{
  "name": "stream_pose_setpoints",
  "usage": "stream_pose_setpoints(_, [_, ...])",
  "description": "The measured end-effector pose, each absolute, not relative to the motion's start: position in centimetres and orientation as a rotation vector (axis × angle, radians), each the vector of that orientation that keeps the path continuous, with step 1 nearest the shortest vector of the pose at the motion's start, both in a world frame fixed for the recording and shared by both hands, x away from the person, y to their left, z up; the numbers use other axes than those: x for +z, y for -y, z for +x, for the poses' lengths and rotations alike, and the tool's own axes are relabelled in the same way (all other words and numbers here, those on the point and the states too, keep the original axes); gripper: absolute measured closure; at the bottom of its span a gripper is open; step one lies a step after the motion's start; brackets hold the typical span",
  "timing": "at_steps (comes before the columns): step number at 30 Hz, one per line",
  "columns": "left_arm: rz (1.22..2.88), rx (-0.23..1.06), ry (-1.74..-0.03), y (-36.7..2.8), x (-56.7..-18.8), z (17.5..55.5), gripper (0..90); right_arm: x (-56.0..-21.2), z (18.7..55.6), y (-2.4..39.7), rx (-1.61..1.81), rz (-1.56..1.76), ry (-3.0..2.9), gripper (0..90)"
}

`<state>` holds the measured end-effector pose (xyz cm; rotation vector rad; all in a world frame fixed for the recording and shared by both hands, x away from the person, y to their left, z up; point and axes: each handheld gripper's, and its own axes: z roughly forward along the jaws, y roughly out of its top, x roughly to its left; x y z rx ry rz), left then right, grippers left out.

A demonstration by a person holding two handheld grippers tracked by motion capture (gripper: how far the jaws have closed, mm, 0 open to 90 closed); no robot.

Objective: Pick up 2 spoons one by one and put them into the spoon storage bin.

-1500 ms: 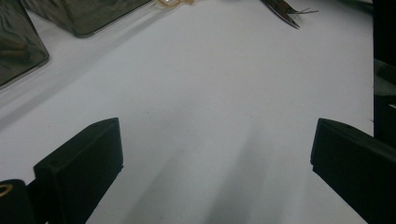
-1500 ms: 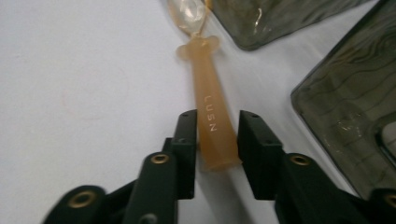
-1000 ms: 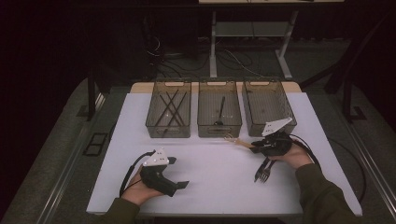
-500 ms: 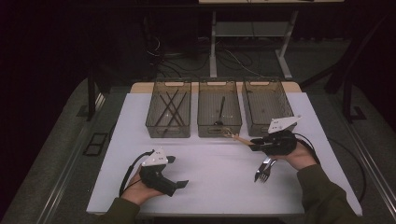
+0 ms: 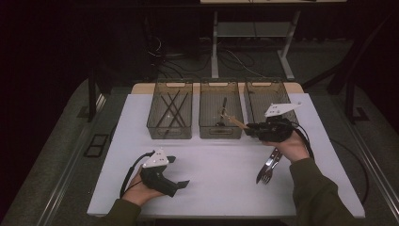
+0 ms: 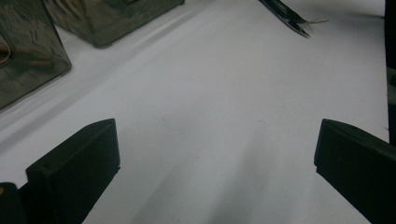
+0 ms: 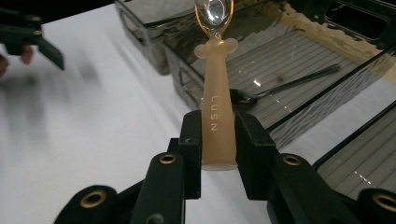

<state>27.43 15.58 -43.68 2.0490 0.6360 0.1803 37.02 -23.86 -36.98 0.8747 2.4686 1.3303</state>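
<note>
A small spoon with a thick peach-coloured plastic handle and a shiny metal bowl [image 7: 215, 93] is clamped by its handle between the two black fingers [image 7: 194, 144] of the right gripper [image 5: 254, 128], its bowl pointing away from the hand toward the middle one of three smoky transparent plastic bins [image 5: 221, 129]; the spoon is in the air over that bin's front right corner, as the high view shows. A dark long-handled spoon [image 7: 285, 86] lies on the ribbed floor of the middle bin. The left bin [image 5: 169, 132] holds several thin dark sticks [image 5: 171, 107], and the right bin [image 5: 254, 92] stands just behind the right gripper. Below the right hand [image 5: 289, 146], two dark metal forks [image 5: 269, 165] lie on the white desk [image 5: 221, 174]. Well apart, near the desk's front left, the left gripper [image 5: 181, 184] rests low in the left hand [image 5: 141, 190], its fingers [image 6: 74, 168] spread wide with nothing but bare desk between them.
</note>
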Motion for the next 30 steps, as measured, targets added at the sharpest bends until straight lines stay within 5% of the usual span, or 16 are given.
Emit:
stream_pose_setpoints(20, [2.048, 0.183, -0.623, -15.8, -43.7, 27.5, 0.0, -38.1, 42.8, 19.1, 1.201, 1.071, -2.455, 72.3])
stream_pose_setpoints(26, [2.051, 0.176, -0.617, -15.9, -43.6, 27.5, 0.0, -38.2, 42.6, 18.7, 1.233, 1.062, -2.419, 52.0])
stream_pose_setpoints(30, [2.037, 0.176, -0.626, -15.8, -43.7, 27.5, 0.0, -37.6, 41.9, 19.1, 1.281, 1.084, -2.369, 47.3])
